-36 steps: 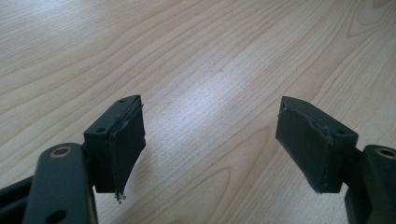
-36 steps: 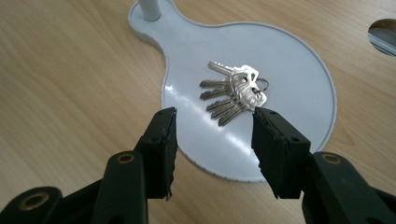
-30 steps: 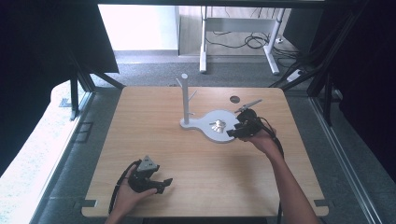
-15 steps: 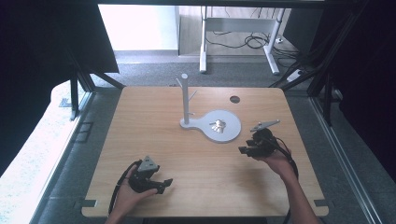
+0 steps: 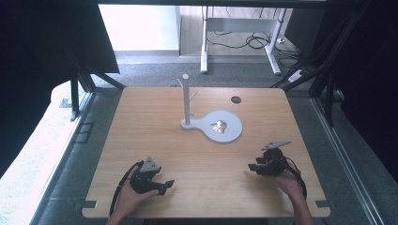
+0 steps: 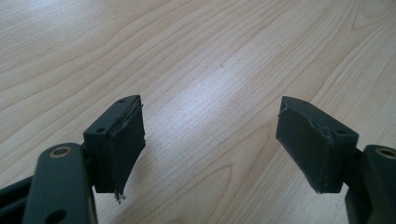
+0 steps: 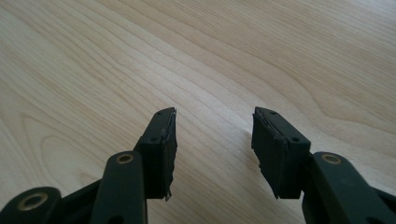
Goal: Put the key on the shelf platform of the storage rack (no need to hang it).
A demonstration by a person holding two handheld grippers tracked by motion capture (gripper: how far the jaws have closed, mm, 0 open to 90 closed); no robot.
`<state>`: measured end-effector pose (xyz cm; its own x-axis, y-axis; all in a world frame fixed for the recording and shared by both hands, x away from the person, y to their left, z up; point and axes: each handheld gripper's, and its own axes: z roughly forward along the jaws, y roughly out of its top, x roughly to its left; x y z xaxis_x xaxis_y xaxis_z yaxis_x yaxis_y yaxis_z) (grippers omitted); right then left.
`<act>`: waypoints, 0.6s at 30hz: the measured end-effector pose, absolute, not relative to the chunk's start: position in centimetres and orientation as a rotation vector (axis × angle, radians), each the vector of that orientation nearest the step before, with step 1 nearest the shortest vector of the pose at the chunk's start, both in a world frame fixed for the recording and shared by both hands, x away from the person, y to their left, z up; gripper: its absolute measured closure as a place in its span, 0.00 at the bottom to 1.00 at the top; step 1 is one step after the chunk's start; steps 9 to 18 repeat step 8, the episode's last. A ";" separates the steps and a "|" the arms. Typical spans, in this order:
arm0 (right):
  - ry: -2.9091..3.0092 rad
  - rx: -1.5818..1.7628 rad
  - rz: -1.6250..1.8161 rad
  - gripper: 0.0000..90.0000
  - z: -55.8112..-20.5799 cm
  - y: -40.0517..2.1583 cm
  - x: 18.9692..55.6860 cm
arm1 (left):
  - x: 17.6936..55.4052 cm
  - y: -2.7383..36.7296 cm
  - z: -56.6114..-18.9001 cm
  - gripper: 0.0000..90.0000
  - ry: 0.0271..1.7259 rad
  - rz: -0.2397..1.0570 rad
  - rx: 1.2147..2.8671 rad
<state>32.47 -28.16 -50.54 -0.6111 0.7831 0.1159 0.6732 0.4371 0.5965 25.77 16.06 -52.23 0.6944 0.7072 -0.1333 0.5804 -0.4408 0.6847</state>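
The left gripper [image 5: 165, 184] rests low at the near edge of the worktop [image 5: 155, 122], jaws spread wide and empty, as if parked. Mid-worktop stands a white jewellery stand [image 5: 186, 101]; something small and metallic [image 5: 219, 125] lies on its round dish. The right gripper [image 5: 253, 167] hovers near the person, well apart from that stand, jaws partly open, empty. Pale wood; grey carpet and cables beyond.

Right hand-held gripper [image 5: 254, 167] (jaws apart), white stand [image 5: 212, 123]
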 end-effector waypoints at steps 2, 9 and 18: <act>2.507 1.289 0.929 0.56 -50.5 -28.1 32.6 | 25.8 16.0 -52.2 0.27 0.978 0.221 2.173; 2.500 1.288 0.889 0.55 -50.6 -27.9 32.5 | 25.8 16.1 -52.2 0.26 0.972 0.222 2.173; 2.500 1.288 0.889 0.55 -50.6 -27.9 32.5 | 25.8 16.1 -52.2 0.26 0.972 0.222 2.173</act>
